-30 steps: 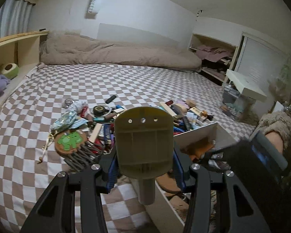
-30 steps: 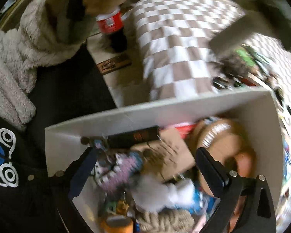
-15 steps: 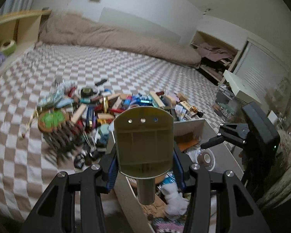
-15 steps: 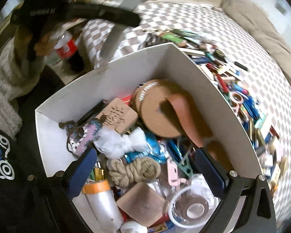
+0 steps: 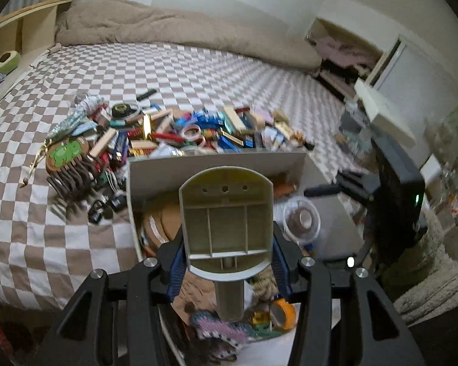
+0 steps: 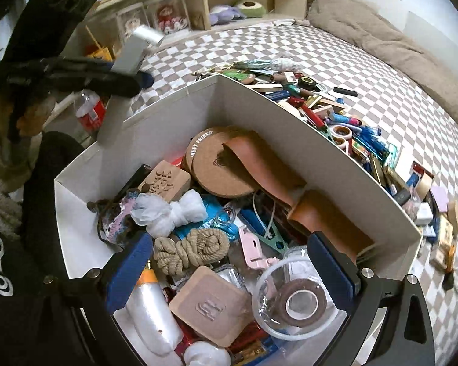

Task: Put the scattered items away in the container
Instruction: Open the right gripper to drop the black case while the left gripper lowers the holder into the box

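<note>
While poised over white box [image 5: 216,160]: left claw [image 5: 227,250] clenched on beige scoop [image 5: 226,222]; right claw [image 6: 232,262] spread wide, grasping nothing, above tape roll [image 6: 300,300].

Home bedroom, shown by a checkered bed [image 5: 198,70] across the middle, rumpled beige duvet [image 5: 155,27] at top, wooden cubby shelf [image 6: 204,3] with plush toys at upper left.

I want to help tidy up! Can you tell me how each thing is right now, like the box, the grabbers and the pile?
White box: open-topped, crowded with items.
Left gripper: shut on beige scoop, above box.
Right gripper: open, empty, over box.
Scattered pile: on checkered bedcover.
Rope: coiled, in box.
</note>
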`<state>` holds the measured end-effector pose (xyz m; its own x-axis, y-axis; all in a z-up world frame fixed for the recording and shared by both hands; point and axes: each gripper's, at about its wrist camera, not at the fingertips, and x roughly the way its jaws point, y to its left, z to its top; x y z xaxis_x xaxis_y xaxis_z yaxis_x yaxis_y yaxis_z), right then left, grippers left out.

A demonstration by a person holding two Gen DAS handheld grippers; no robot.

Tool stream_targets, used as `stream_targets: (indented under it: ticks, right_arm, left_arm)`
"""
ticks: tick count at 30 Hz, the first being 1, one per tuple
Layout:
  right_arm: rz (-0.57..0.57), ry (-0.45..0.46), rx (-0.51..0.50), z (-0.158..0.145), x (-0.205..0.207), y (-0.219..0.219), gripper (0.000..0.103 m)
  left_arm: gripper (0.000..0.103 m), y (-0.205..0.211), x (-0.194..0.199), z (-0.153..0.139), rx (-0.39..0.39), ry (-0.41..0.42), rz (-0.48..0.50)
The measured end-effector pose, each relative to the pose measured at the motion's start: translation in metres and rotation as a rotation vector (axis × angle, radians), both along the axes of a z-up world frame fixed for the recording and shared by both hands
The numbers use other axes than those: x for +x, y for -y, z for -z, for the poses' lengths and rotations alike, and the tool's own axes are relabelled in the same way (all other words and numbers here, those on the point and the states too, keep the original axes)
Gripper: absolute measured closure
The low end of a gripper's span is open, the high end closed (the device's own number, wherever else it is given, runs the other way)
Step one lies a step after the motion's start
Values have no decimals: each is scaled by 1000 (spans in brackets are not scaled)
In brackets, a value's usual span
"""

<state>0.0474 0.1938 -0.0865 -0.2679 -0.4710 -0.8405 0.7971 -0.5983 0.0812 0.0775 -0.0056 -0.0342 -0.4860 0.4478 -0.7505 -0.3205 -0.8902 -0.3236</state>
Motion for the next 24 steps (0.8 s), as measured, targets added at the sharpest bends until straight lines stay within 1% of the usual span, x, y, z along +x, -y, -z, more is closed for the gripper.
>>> stream_targets:
  ticks: [1,3,9,13,16,20,21,23,24]
  right_arm:
    - [9,2,-6,1,0,-4,2]
    - [16,2,-16,2,1,-9,2]
    - [23,-2,-77,2,6,-24,2]
    - [1,5,-79,5,13,-26,2]
    - [-7,1,-84,5,17,-27,2]
    - [-12,-1,-90,5,20,-29,2]
    - [-13,-1,-92,5,21,-30,2]
    - [-11,-4,-93,5,21,-30,2]
    - [-8,-7,-93,6,21,-30,2]
  left_arm:
    - [55,-4,2,2,-16,10,4]
    - [55,-16,8,8,-78,29,11]
    - [55,-36,17,29,-175,104,12]
    - [55,-46,20,46,-220,154,22]
    - [55,-45,18,56,-273,174,-23]
    - [55,-40,17,63,-344,165,-83]
    - [53,-39,16,65,-364,159,-102]
    - [43,-41,16,67,-401,139,-111]
    - [33,-44,17,67,-412,128,-97]
